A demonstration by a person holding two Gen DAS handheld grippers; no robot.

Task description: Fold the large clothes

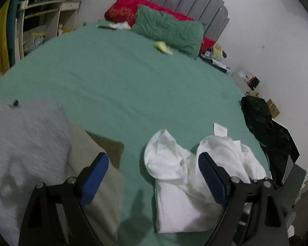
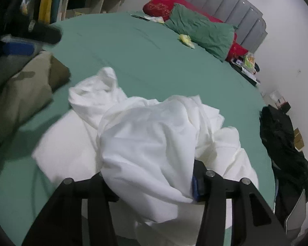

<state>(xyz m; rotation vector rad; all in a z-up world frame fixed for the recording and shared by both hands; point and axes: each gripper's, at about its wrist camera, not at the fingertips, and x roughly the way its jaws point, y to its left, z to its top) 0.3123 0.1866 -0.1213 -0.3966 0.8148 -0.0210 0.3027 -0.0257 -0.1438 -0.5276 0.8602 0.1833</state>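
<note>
Handling a limp white garment heaped on the near part of the green bed.

You are dealing with thin, soft cloth that looks light and will sag and slide wherever it is unsupported, so judge it best taken at an edge, hem or corner, not in the bunched middle. It lies crumpled in rumpled folds with one floppy end pointing toward the pillows, beside folded beige and grey pieces. Your left gripper hangs with its jaws wide apart and nothing between them. Your right gripper has cloth draped over and between its jaws; whether the pads pinch it you cannot tell.
</note>
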